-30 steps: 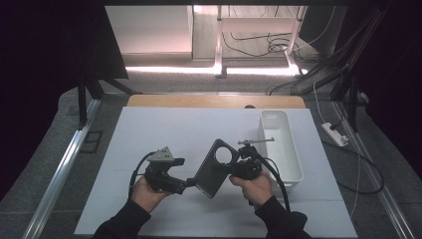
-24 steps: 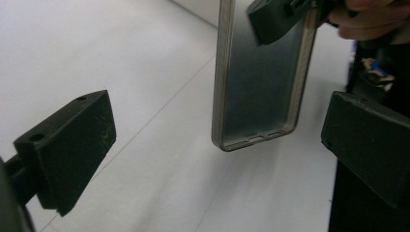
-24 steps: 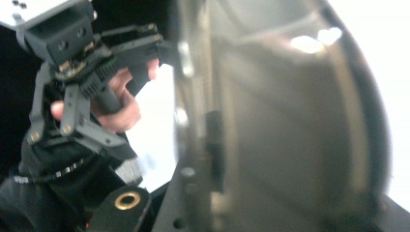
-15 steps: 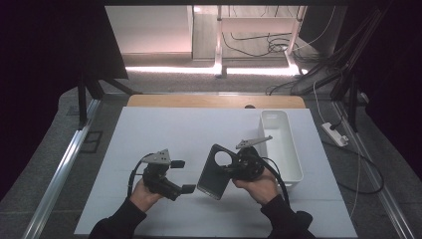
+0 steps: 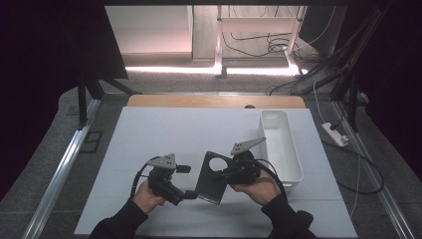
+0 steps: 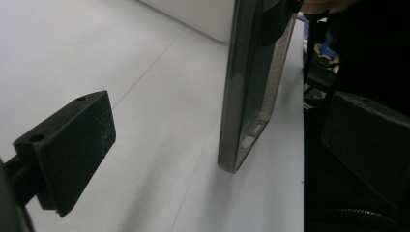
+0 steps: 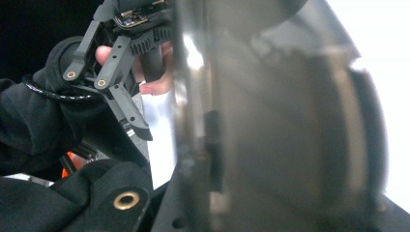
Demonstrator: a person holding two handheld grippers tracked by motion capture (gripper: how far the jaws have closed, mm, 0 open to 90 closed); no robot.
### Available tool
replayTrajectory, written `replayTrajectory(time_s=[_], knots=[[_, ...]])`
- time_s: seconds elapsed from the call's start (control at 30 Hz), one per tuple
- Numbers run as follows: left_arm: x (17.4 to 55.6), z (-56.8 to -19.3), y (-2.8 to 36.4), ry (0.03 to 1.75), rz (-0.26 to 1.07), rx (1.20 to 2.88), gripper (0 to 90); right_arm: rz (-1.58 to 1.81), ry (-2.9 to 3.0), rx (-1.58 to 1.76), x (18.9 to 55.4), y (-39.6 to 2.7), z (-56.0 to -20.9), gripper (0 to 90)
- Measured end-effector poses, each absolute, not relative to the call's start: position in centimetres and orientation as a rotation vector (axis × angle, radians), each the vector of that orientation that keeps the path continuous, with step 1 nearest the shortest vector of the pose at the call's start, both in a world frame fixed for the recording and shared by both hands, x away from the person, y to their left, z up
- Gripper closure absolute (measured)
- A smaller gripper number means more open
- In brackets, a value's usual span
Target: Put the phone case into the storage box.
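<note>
high view: dim room, dark edges; bright light strip on the floor (image 5: 219, 69) beyond the surface (image 5: 164, 134); white sheet evenly lit, soft shadows
left gripper view: bright, mild glare on sheet; near claw pad (image 6: 67, 150) soft
right gripper view: phone case (image 7: 270, 121) very close, heavily blurred, glare streak; overexposed white at right
</note>
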State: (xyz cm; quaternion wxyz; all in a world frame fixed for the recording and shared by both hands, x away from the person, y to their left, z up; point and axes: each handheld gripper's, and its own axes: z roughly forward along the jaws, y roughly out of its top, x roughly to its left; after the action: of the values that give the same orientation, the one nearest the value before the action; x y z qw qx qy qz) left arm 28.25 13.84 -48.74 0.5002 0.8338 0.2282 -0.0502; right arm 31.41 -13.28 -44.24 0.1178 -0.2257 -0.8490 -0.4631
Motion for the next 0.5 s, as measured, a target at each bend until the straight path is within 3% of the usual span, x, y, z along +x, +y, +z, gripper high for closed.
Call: replayTrajectory(time_s=[0.5], knots=[[28.2,-49.0,11.9,0.512,-0.190,2.046,0.0,-1.349,-2.455,-0.591,30.7,-12.1,-44.1,85.5]])
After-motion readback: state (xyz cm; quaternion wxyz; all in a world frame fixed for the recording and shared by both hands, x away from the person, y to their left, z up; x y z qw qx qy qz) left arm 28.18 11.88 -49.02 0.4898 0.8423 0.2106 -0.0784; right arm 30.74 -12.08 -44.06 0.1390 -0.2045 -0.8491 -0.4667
